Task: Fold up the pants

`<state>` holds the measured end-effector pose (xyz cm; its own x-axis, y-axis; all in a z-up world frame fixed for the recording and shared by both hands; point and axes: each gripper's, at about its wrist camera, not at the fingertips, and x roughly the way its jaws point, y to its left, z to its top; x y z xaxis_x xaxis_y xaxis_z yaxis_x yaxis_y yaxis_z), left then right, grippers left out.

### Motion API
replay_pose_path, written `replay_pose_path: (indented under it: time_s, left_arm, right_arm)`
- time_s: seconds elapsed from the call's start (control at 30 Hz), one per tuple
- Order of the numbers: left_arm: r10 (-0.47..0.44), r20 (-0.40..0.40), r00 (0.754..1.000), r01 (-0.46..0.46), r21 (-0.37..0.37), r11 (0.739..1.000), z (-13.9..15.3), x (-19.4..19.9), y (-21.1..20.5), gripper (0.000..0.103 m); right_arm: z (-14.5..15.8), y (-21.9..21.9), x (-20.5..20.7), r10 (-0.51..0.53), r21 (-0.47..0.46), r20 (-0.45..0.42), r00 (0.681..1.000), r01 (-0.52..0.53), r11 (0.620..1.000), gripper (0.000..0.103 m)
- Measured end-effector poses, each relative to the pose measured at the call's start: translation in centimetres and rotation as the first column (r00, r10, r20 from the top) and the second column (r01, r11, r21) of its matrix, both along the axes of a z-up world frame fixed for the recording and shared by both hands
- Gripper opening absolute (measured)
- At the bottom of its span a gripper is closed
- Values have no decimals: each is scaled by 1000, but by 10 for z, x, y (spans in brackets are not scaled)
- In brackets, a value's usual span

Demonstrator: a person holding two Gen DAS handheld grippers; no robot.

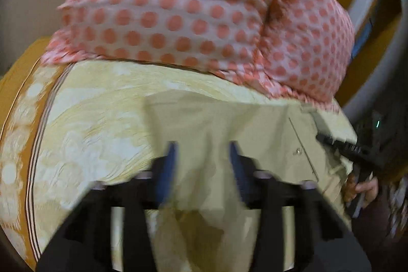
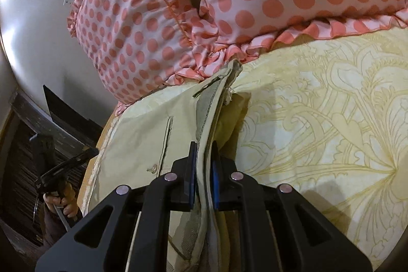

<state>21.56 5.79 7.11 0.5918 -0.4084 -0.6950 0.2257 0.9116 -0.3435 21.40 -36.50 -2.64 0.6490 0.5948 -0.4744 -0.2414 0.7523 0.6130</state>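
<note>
Beige pants (image 1: 229,124) lie on a yellow patterned bedspread (image 1: 97,114). My left gripper (image 1: 204,157) is open, its blue-padded fingers apart over the cloth, with fabric running between them. In the right wrist view my right gripper (image 2: 205,165) is shut on the waistband edge of the pants (image 2: 142,129), pinching a lifted ridge of cloth that runs away towards the pillow. The right gripper also shows at the right edge of the left wrist view (image 1: 339,144), on the waistband. The left wrist view is blurred.
Pink pillows with coral polka dots (image 2: 229,4) are stacked at the head of the bed, touching the far end of the pants. The bedspread (image 2: 331,119) extends to the right. A beige wall (image 2: 38,29) and dark furniture (image 2: 23,157) are at the left.
</note>
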Motion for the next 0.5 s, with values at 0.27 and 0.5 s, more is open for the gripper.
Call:
replay_pose_path:
  time_s: [0.27, 0.5]
  left_arm:
    - [37, -193, 980, -39, -5, 999, -39, 42, 5, 52]
    - [21, -211, 977, -27, -26, 999, -46, 58, -2, 24]
  right_arm:
    - [-6, -1, 3, -8, 15, -27, 1000, 9, 1000, 13]
    - [-13, 1, 15, -3, 19, -77, 997, 4, 1000, 21]
